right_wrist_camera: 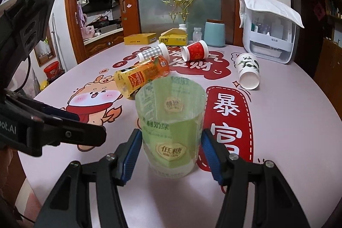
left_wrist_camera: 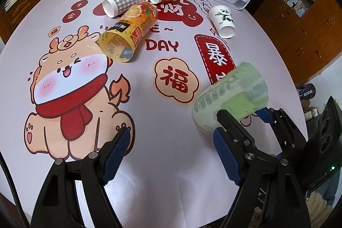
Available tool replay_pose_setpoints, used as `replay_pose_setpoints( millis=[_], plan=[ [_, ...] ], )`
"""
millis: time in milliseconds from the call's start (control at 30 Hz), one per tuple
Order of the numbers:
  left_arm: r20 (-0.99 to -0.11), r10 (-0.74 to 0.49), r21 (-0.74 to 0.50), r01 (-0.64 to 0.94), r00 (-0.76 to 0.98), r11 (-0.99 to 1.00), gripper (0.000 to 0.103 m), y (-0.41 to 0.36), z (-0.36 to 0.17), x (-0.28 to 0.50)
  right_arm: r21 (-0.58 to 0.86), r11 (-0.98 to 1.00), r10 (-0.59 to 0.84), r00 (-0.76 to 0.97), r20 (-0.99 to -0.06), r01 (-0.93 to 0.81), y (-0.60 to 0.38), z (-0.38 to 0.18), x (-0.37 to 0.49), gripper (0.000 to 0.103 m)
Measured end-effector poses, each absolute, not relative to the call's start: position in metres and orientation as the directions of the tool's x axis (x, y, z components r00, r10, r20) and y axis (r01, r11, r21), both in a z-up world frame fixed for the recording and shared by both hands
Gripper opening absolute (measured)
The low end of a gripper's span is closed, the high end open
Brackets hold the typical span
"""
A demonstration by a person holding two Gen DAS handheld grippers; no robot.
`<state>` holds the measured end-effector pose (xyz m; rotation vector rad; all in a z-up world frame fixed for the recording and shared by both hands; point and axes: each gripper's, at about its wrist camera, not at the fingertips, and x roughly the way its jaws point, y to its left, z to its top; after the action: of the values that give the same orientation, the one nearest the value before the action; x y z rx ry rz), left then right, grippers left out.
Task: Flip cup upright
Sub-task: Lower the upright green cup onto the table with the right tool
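The green cup (right_wrist_camera: 170,127) (thin, light, easily crushed) is pinched at mid-wall by the right hand-held gripper (right_wrist_camera: 171,155); the left hand-held gripper (left_wrist_camera: 168,153) is spread, empty

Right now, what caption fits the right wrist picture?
Right gripper fingers pinch the green cup, mouth up, with four cups lying tipped behind.

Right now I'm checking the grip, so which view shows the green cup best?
The right wrist view: the green cup sits centered between the right gripper pads, mouth visible. The left wrist view shows it blurred, partly hidden by that gripper.
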<state>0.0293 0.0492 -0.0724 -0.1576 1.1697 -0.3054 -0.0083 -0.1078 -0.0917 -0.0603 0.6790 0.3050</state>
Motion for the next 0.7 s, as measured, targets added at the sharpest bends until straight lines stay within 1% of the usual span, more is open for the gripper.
replay_pose_setpoints(
  millis=[33,100,400,600,700],
  plan=[
    [-0.879,-0.309,-0.271,0.153,0.363,0.950,0.079,0.049,-0.071,0.028,0.052,0.952,0.266,0.729,-0.631,-0.302,-0.108,-0.092,-0.008,0.063],
    [-0.878,-0.299,-0.261,0.150,0.372,0.953,0.079,0.049,-0.070,0.026,0.056,0.952,0.267,0.725,-0.634,-0.301,-0.108,-0.092,-0.008,0.069],
    [-0.881,-0.252,-0.215,0.137,0.400,0.967,0.079,0.045,-0.065,0.015,0.046,0.958,0.244,0.726,-0.643,-0.282,-0.109,-0.087,-0.017,0.069],
    [-0.873,-0.232,-0.191,0.137,0.430,0.972,0.093,0.037,-0.060,0.000,0.046,0.967,0.213,0.703,-0.678,-0.249,-0.114,-0.080,-0.028,0.069],
    [-0.868,-0.222,-0.183,0.131,0.445,0.974,0.094,0.034,-0.057,-0.008,0.027,0.976,0.173,0.688,-0.705,-0.218,-0.118,-0.077,-0.033,0.069]
  ],
)
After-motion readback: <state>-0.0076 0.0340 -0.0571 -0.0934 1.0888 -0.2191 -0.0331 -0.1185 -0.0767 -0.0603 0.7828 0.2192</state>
